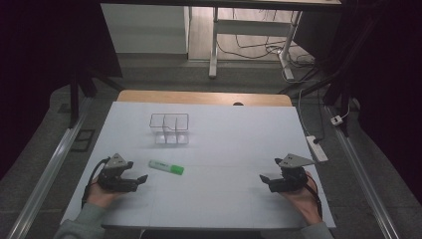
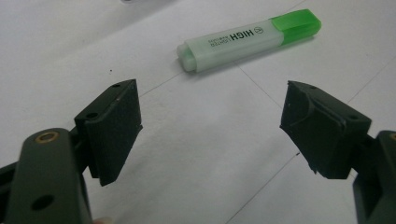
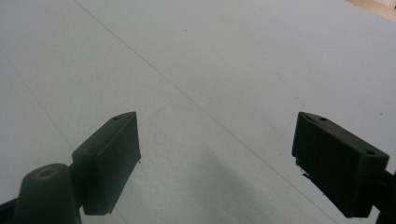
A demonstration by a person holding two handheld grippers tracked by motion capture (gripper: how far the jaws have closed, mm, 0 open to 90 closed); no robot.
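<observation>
High view: the desk (image 1: 224, 149) carries a white sheet; a green-capped highlighter (image 1: 166, 167) lies near left, just right of the left hand-held gripper (image 1: 141, 178); a clear divided organiser (image 1: 169, 129) stands farther back, well apart from it; the right hand-held gripper (image 1: 263, 179) rests near right. Left gripper view: jaws spread wide, released, holding nothing; the highlighter (image 2: 250, 39) lies beyond them, untouched. Right gripper view: jaws likewise wide apart over bare sheet, grasping nothing.
</observation>
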